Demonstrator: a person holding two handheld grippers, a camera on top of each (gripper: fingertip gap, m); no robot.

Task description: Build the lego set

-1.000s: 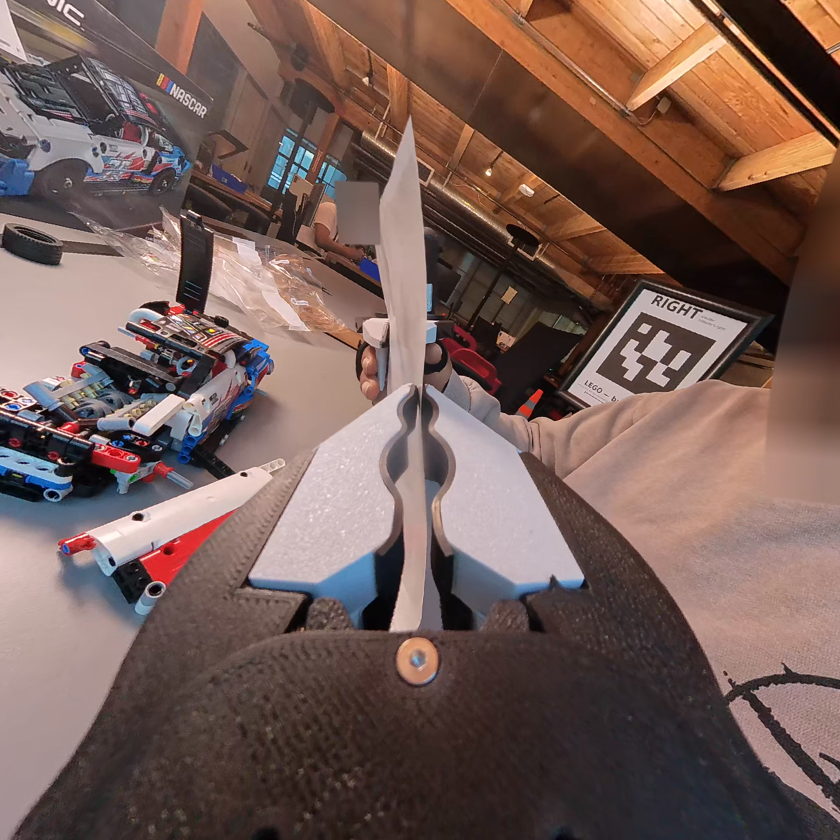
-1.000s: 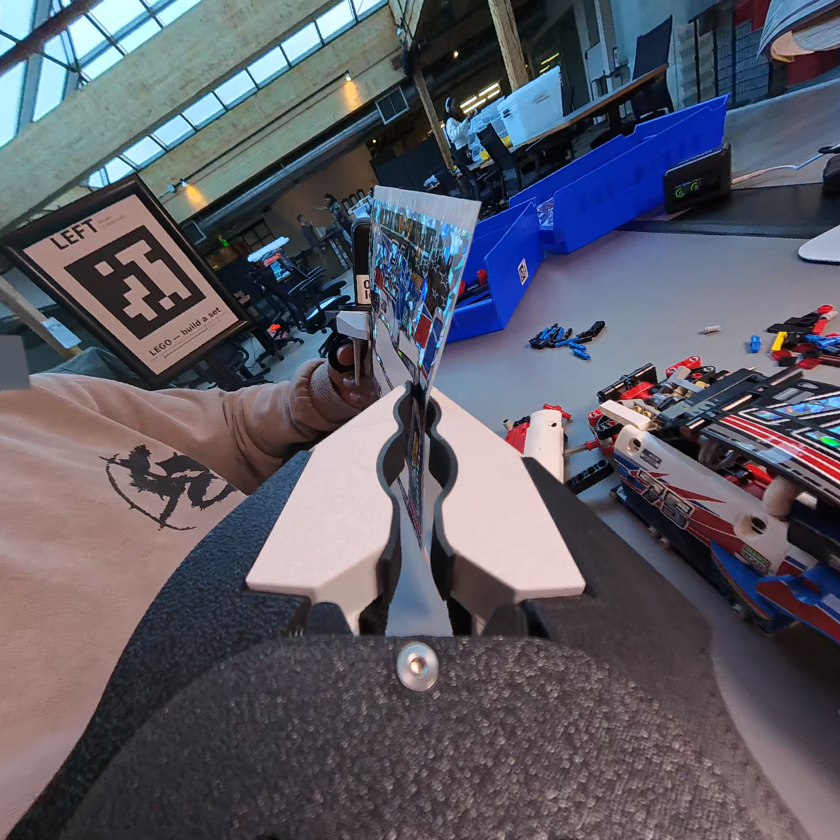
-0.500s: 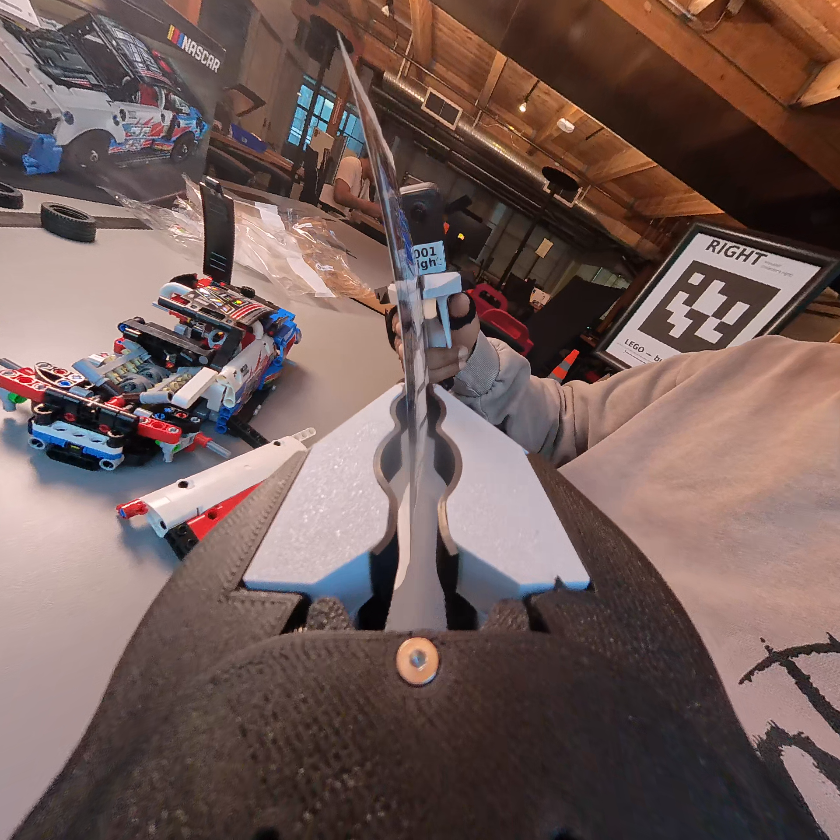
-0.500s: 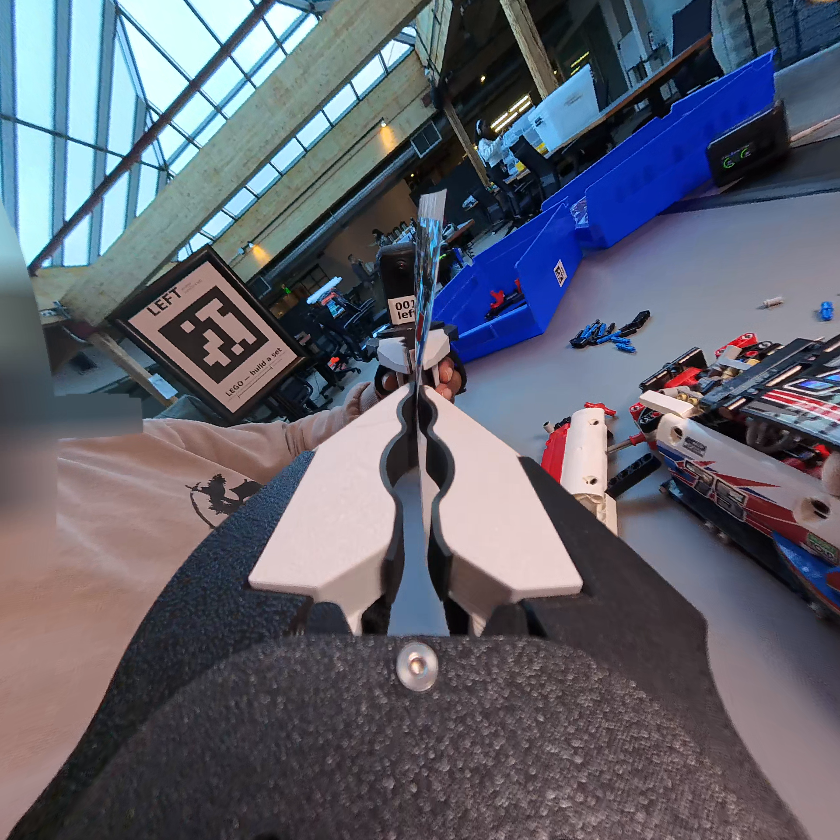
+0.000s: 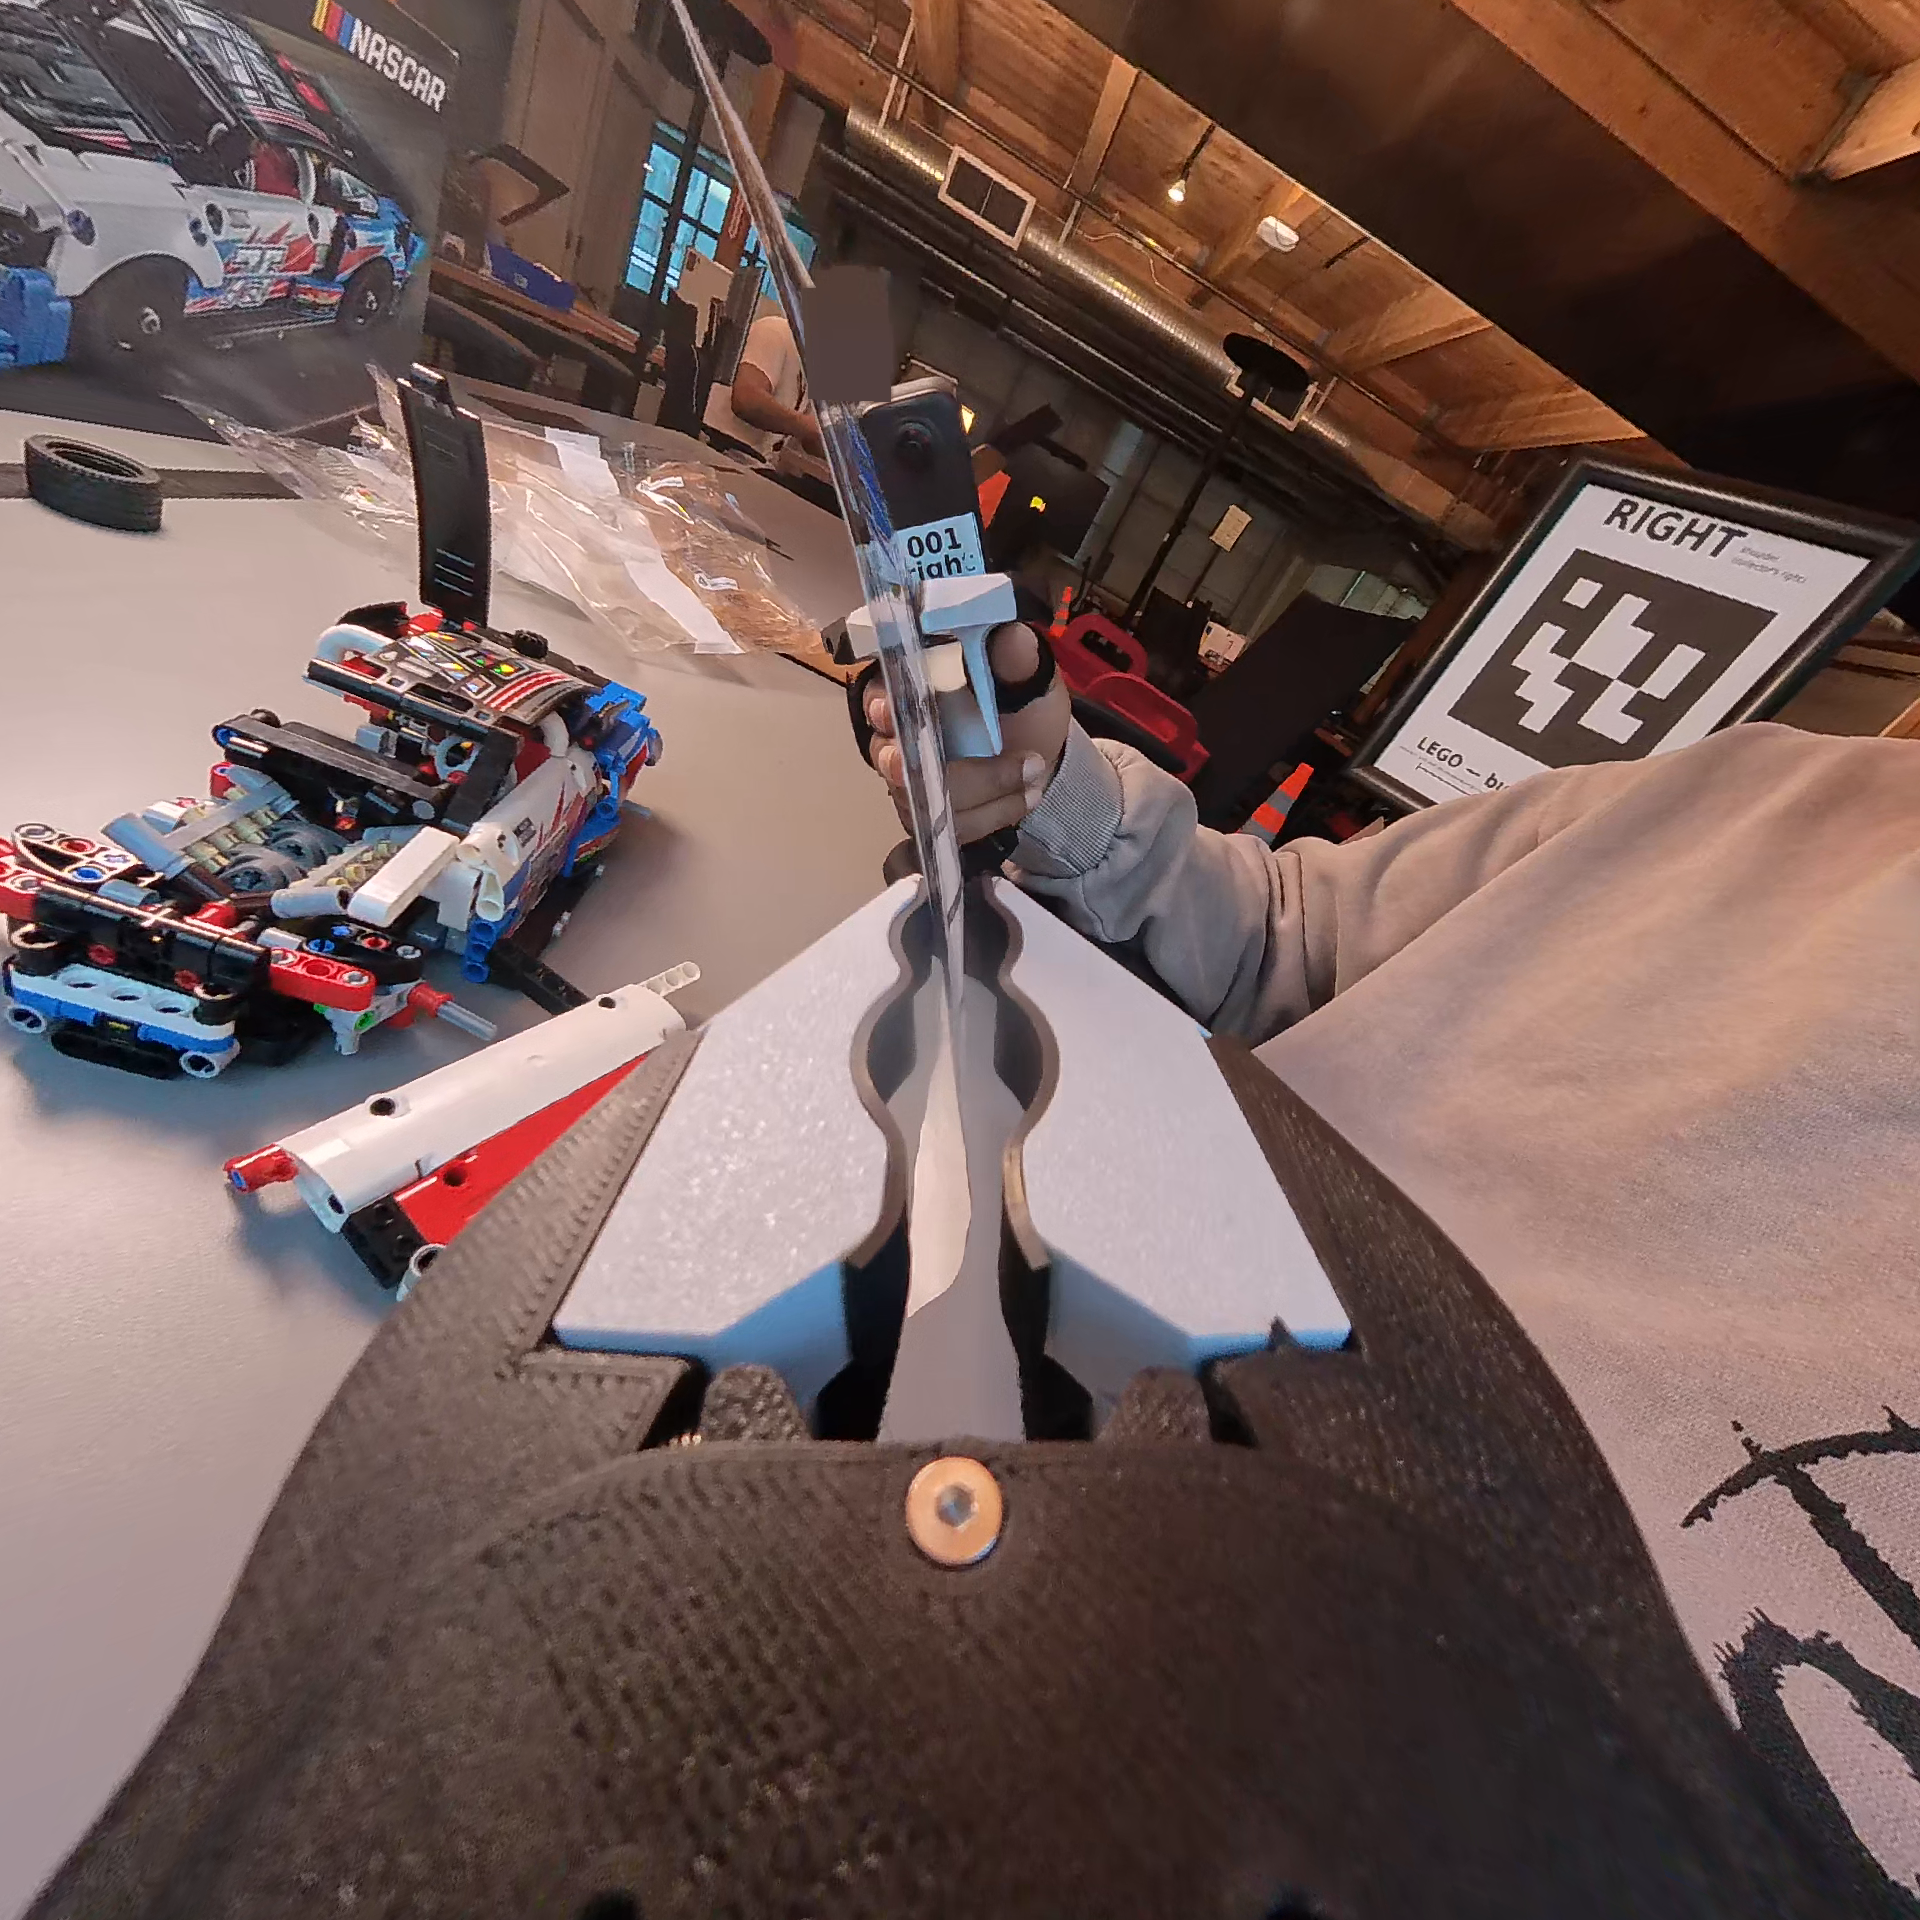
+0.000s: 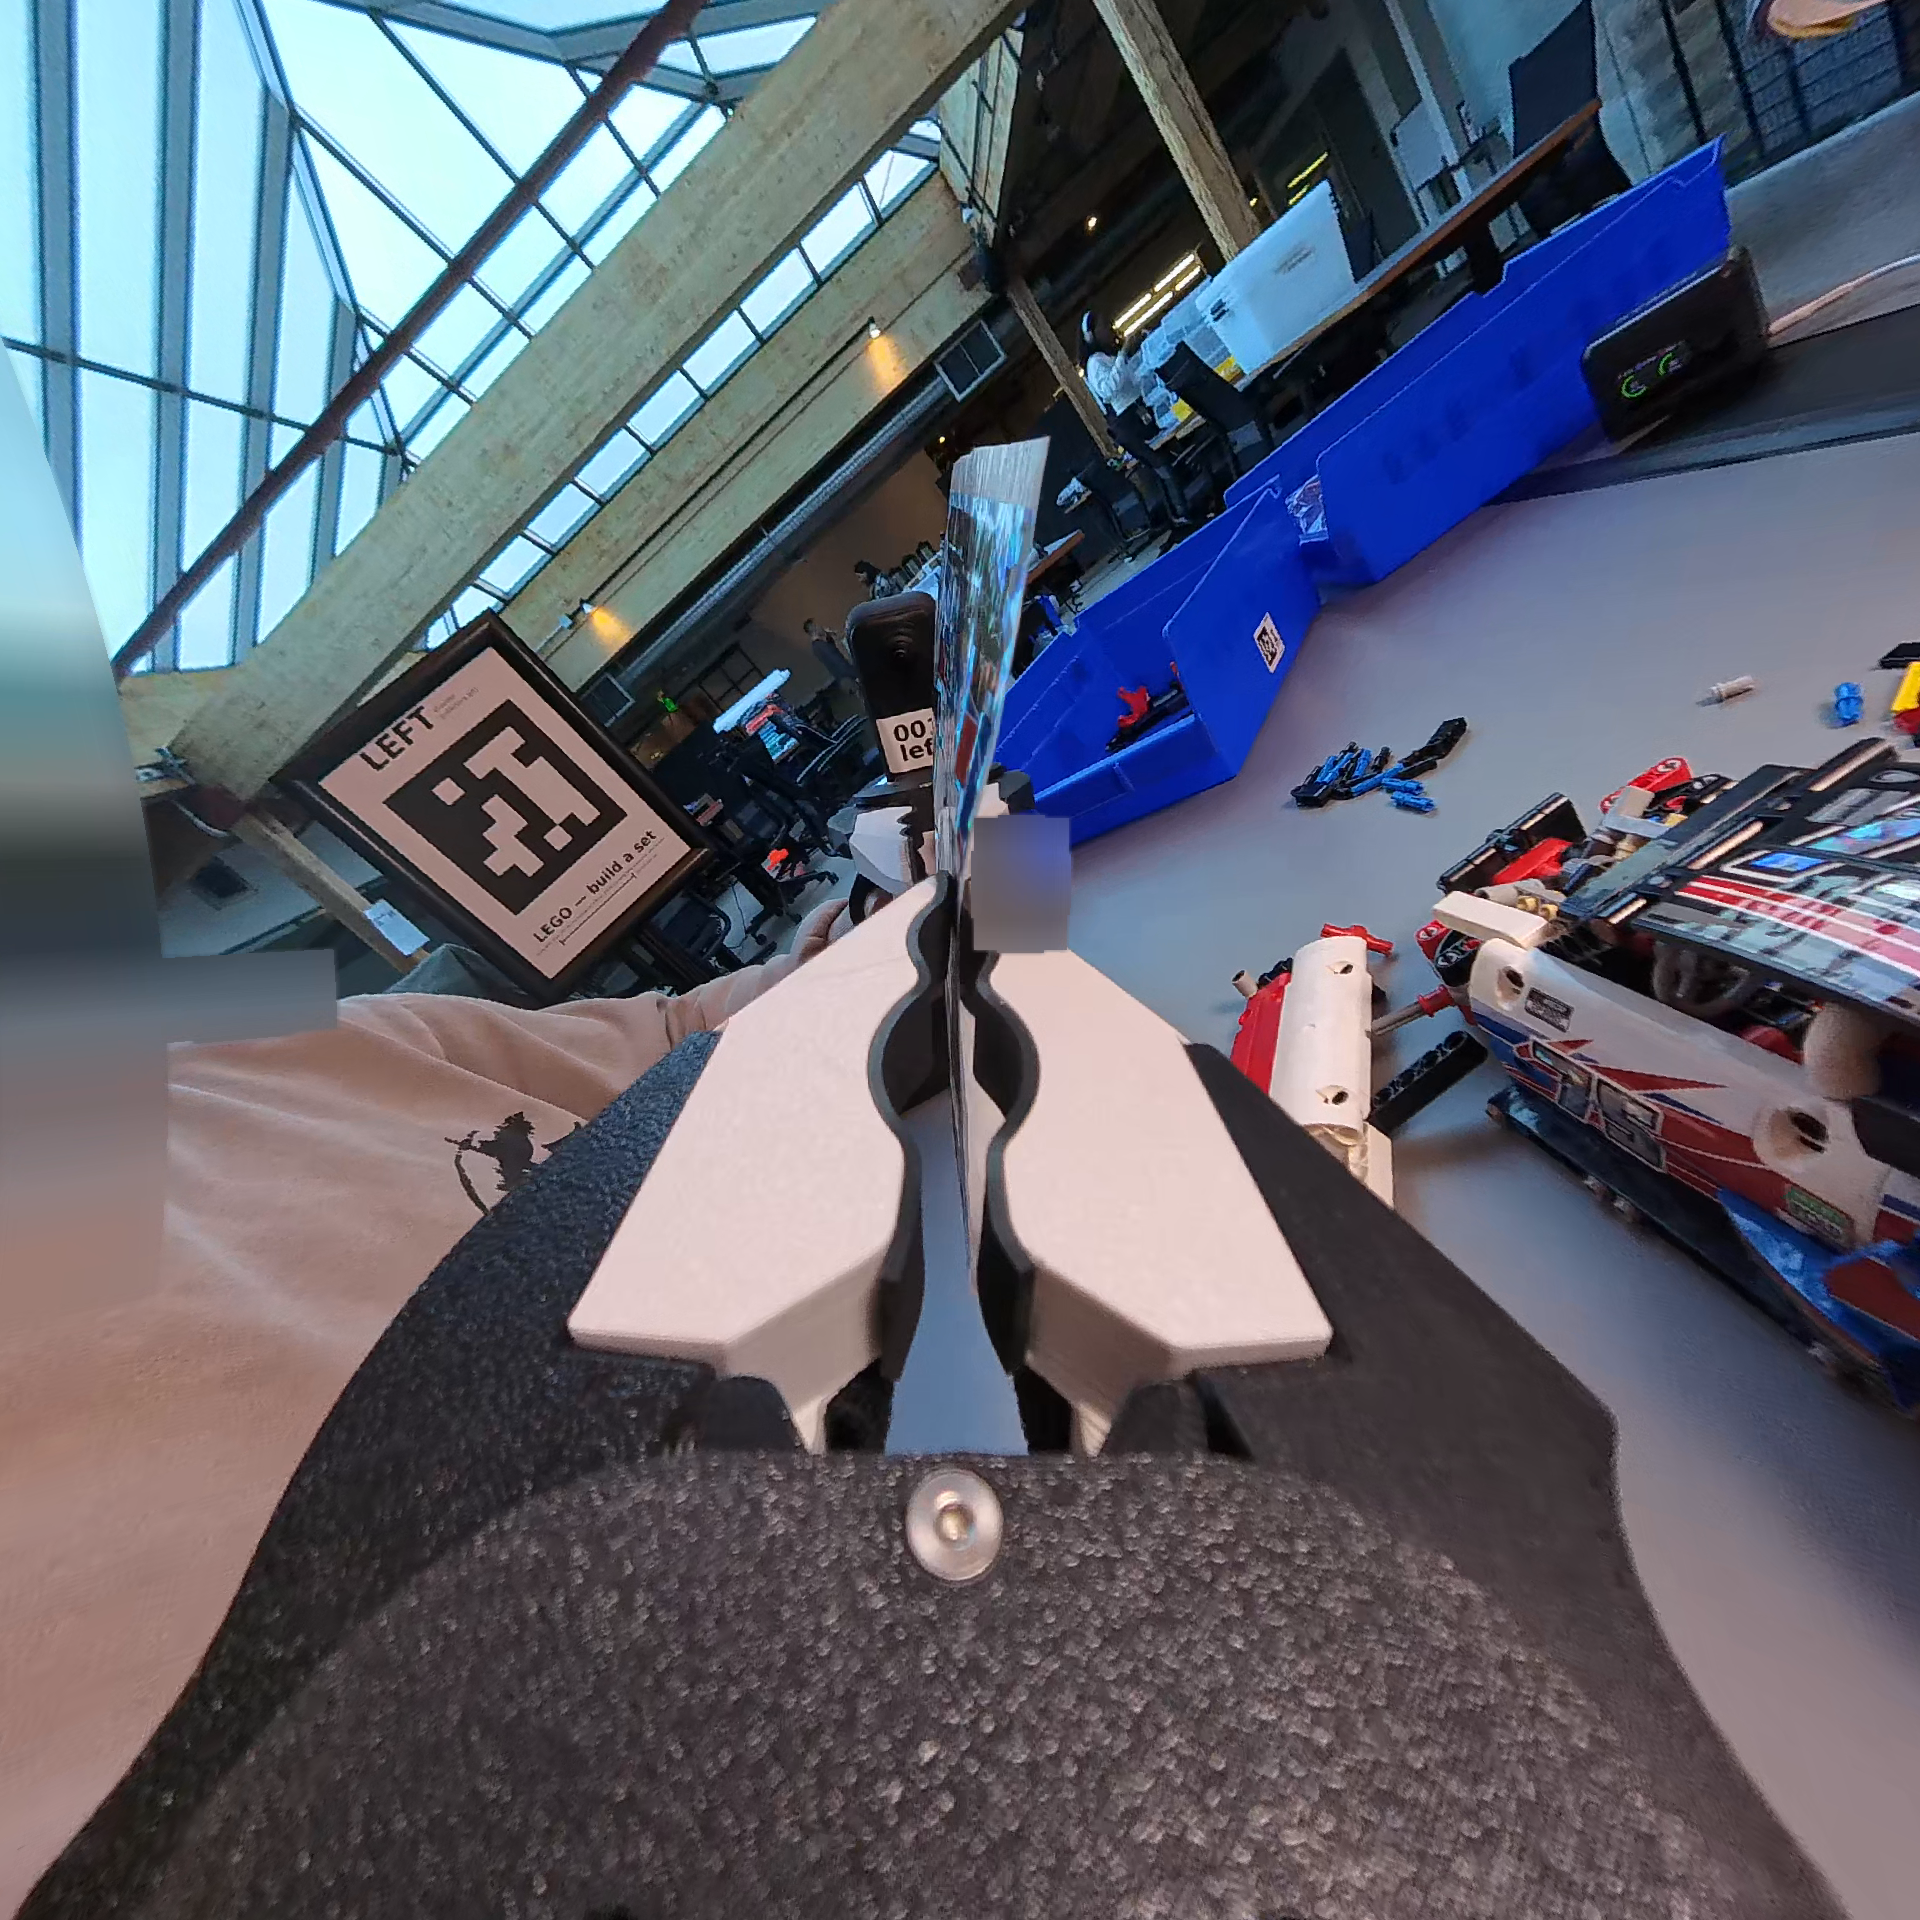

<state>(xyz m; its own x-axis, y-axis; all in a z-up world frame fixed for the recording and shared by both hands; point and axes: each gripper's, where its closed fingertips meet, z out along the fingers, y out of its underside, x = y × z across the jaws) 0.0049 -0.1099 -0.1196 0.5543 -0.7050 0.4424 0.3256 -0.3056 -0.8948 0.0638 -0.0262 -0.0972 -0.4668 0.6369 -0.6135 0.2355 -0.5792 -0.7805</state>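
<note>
A thin sticker sheet [image 5: 938,1143] stands edge-on between both grippers, and its printed face shows in the right wrist view [image 6: 982,623]. My left gripper [image 5: 951,899] is shut on one end of it. My right gripper [image 6: 956,899] is shut on the other end. The two grippers face each other above the table, each in a hand. The partly built lego race car [image 5: 416,790] sits on the grey table to the left, and on the right in the right wrist view [image 6: 1714,987]. A white and red panel assembly [image 5: 468,1112] lies beside it [image 6: 1314,1029].
Blue bins [image 6: 1195,665] and loose pins [image 6: 1371,774] lie beyond the car. A tyre [image 5: 94,483], clear bags [image 5: 623,520] and the set's box [image 5: 208,187] are at the table's back. Framed marker signs [image 5: 1631,644] [image 6: 499,810] stand behind. The person's sweatshirt fills the near side. Across from one pair of fingers to the other is roughly 11 cm.
The sheet has turned from showing its face to nearly edge-on in the right wrist view. Both grippers have tilted and shifted while keeping hold of it.
</note>
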